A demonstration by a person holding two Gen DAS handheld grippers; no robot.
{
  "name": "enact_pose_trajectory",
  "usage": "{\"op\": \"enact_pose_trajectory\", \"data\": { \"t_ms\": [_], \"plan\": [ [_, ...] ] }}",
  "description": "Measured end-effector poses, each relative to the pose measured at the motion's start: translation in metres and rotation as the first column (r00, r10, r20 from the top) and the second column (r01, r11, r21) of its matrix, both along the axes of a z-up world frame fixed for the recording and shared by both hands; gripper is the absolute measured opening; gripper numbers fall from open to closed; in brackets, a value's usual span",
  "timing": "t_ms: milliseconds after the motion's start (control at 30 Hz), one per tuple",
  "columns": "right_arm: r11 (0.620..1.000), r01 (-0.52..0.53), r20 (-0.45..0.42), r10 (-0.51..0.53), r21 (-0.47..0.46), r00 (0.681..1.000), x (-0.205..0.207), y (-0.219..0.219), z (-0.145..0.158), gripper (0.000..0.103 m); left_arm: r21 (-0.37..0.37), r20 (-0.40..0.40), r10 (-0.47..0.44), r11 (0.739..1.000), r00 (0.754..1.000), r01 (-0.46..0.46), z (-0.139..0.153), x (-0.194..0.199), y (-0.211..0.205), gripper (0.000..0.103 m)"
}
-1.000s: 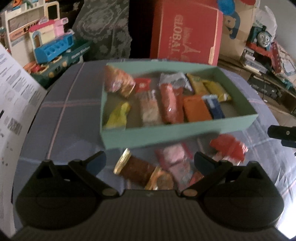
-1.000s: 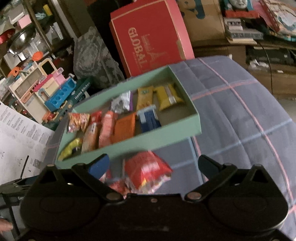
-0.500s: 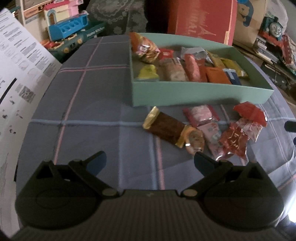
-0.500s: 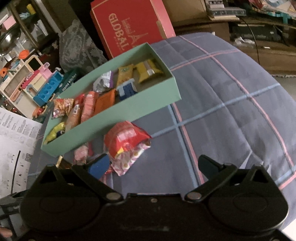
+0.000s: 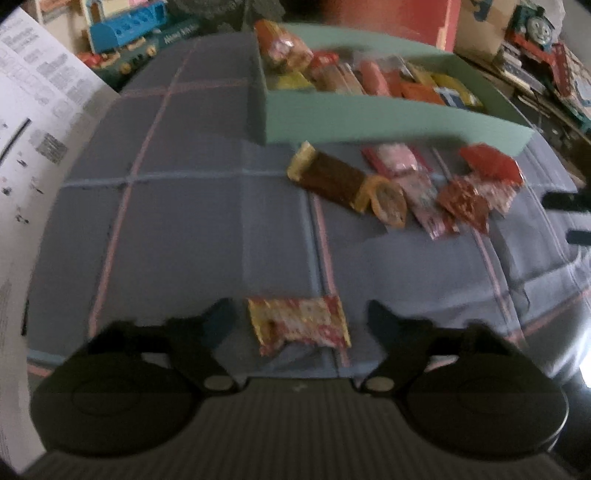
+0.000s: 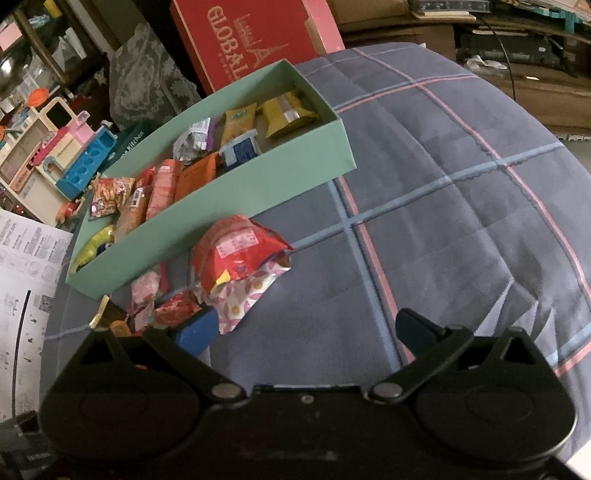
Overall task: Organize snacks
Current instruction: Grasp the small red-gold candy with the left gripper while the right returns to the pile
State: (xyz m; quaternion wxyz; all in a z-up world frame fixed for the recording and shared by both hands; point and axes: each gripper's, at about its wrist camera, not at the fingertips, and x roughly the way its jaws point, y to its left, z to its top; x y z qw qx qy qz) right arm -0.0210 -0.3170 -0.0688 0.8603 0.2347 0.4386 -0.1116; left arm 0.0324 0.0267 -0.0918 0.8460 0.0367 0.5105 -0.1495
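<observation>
A red-and-yellow snack packet [image 5: 299,325] lies flat on the plaid cloth between the fingers of my left gripper [image 5: 299,314]. Its jaws are closing, with a small gap still showing on each side of the packet. Beyond it a brown bar [image 5: 328,181] and several red and pink packets [image 5: 465,199] lie in front of the green box [image 5: 369,122], which holds several snacks. My right gripper [image 6: 306,328] hangs open over bare cloth. Its left finger is beside a floral packet [image 6: 243,295] and a red packet [image 6: 232,251] near the green box [image 6: 221,206].
The blue plaid cloth [image 6: 461,184] covers a rounded surface that drops off at the right. A white printed sheet [image 5: 33,147] lies at the left edge. Toys [image 5: 125,26] and a red box [image 6: 251,40] stand behind the green box. A toy train [image 5: 535,22] is far right.
My left gripper pulled back from the box and sank toward the cloth. The red-and-yellow packet came into view between its jaws, which have narrowed. My right gripper sank a little.
</observation>
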Motion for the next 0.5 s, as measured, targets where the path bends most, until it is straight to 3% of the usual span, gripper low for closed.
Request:
{"op": "enact_pose_trajectory", "data": {
  "t_ms": [67, 267, 500],
  "plan": [
    [1.000, 0.002, -0.002, -0.002, 0.003, 1.000, 0.001, 0.001, -0.002, 0.103, 0.024, 0.028, -0.017, 1.000, 0.999, 0.016, 0.001, -0.004, -0.003, 0.026],
    [1.000, -0.020, 0.013, 0.020, -0.015, 1.000, 0.010, 0.006, 0.002, 0.103, -0.012, 0.059, -0.010, 1.000, 0.998, 0.010, 0.000, 0.004, -0.007, 0.021],
    [0.990, -0.109, 0.078, 0.117, -0.094, 0.990, 0.048, 0.014, 0.022, 0.103, -0.066, 0.065, 0.041, 0.997, 0.997, -0.036, -0.001, 0.032, -0.015, 0.019]
  ]
}}
